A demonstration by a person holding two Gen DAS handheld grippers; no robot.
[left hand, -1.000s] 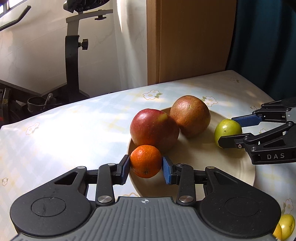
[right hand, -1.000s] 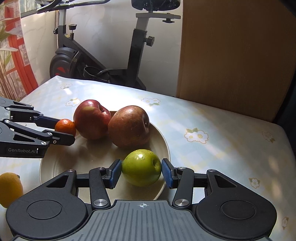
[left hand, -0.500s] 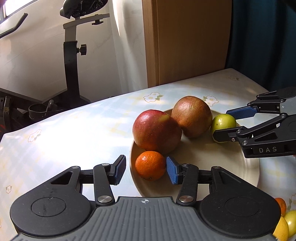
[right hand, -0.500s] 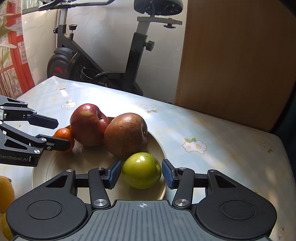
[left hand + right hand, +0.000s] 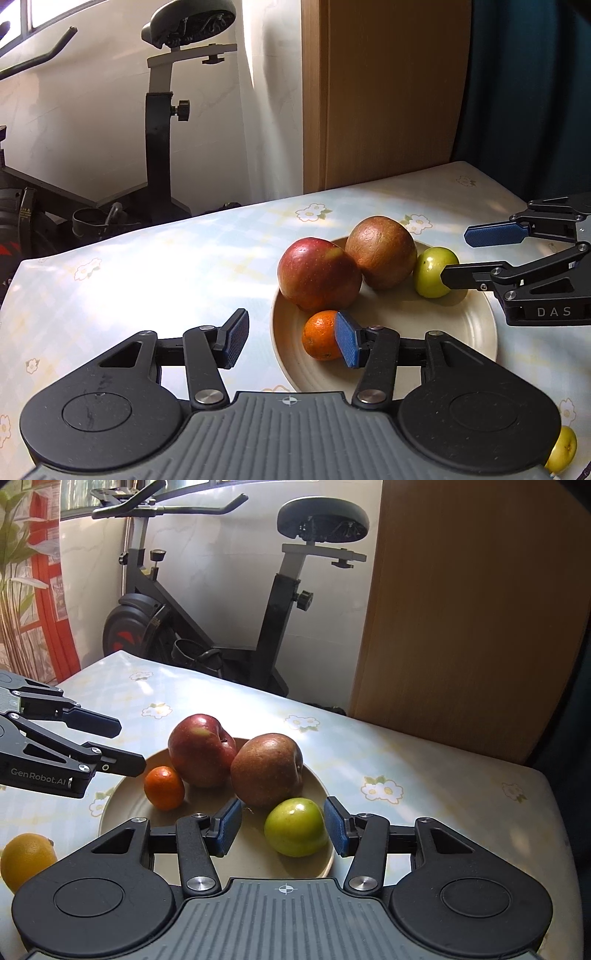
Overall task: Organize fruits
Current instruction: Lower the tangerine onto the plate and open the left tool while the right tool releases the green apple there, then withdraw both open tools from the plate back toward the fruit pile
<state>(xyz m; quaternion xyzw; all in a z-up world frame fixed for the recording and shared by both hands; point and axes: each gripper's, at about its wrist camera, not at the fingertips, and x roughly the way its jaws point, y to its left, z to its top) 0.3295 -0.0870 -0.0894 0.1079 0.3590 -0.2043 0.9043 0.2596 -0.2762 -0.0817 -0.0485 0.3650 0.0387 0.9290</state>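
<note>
A cream plate [image 5: 461, 339] [image 5: 122, 805] holds a red apple [image 5: 319, 278] [image 5: 201, 749], a brown-red apple [image 5: 384, 251] [image 5: 267, 770], a small orange [image 5: 319, 339] [image 5: 163, 787] and a green apple [image 5: 432, 271] [image 5: 295, 826]. My left gripper [image 5: 291, 341] is open and empty, drawn back just off the plate's left rim, the orange lying by its right pad. My right gripper [image 5: 282, 829] is open and empty, the green apple lying free between its pads, nearer the right one.
A yellow lemon [image 5: 26, 860] lies on the flowered tablecloth [image 5: 147, 280] near the plate; a yellow-green fruit [image 5: 561, 448] shows at the bottom right. An exercise bike [image 5: 207, 602] and a wooden panel [image 5: 461, 609] stand beyond the table's far edge.
Both grippers opened, letting go of the orange and the green apple on the plate, then drew back and rose a little. The fruits stay on the plate.
</note>
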